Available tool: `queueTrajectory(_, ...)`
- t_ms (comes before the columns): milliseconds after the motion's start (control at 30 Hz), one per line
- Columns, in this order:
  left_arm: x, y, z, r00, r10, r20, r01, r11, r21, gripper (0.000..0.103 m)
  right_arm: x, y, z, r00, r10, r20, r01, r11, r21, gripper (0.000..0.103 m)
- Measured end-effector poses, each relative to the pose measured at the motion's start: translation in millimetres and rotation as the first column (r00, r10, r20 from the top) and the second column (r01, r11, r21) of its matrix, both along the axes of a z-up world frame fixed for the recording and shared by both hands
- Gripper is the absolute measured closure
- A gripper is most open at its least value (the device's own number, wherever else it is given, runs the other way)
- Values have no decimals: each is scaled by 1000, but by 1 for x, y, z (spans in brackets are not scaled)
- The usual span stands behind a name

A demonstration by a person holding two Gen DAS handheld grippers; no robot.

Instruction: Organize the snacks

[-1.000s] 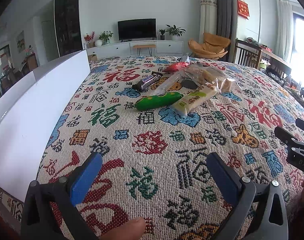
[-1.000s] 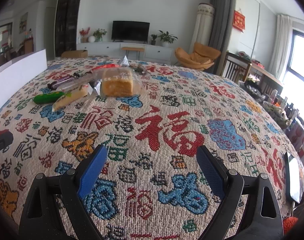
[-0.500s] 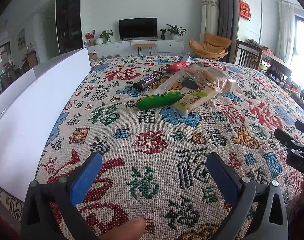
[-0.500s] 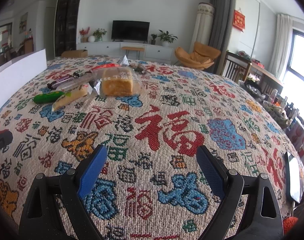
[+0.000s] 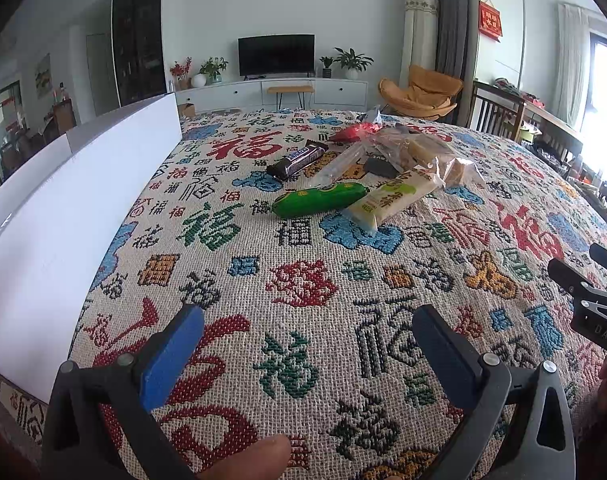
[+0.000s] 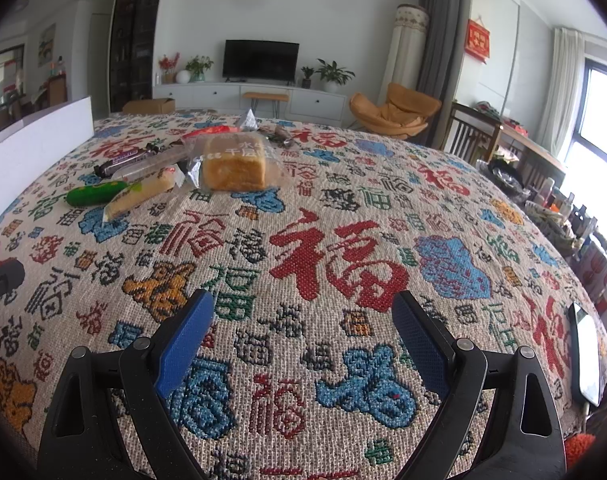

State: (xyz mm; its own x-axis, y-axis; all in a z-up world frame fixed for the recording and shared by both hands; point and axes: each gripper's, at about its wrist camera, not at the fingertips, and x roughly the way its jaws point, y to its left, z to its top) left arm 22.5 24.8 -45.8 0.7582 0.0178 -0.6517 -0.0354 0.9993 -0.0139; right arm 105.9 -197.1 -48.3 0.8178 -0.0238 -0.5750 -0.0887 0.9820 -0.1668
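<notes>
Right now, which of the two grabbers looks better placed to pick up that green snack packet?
Probably the left gripper. Its open jaws face the green packet almost straight ahead on the tablecloth. From the right gripper, also open and empty, the packet lies far off to the left.

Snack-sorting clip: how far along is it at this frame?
Nothing looks done yet: the green sausage-shaped packet, the dark chocolate bar and the bagged loaf of bread lie clustered together. Nothing in hand: left gripper and right gripper are open and empty. All sorting remains.
</notes>
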Motion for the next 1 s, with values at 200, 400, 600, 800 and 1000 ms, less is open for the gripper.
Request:
queueTrajectory(200, 0, 1, 0, 1000, 0, 0, 0, 1000, -1, 0, 0, 0, 0, 1000, 0, -1, 0, 1000, 0, 10)
queueTrajectory(400, 0, 1, 0, 1000, 0, 0, 0, 1000, -2, 0, 0, 0, 0, 1000, 0, -2, 0, 1000, 0, 10)
queueTrajectory(600, 1, 2, -1, 1000, 1, -3, -1, 1000, -4, 0, 1, 0, -2, 1000, -2, -5, 2, 1000, 3, 10)
queueTrajectory(800, 2, 2, -2, 1000, 1, -5, -1, 1000, -6, 0, 1, 0, -5, 1000, -1, -8, 1, 1000, 1, 10)
queueTrajectory(1000, 2, 3, -2, 1000, 2, -6, -2, 1000, -7, 0, 2, 0, -5, 1000, -2, -15, 3, 1000, 4, 10)
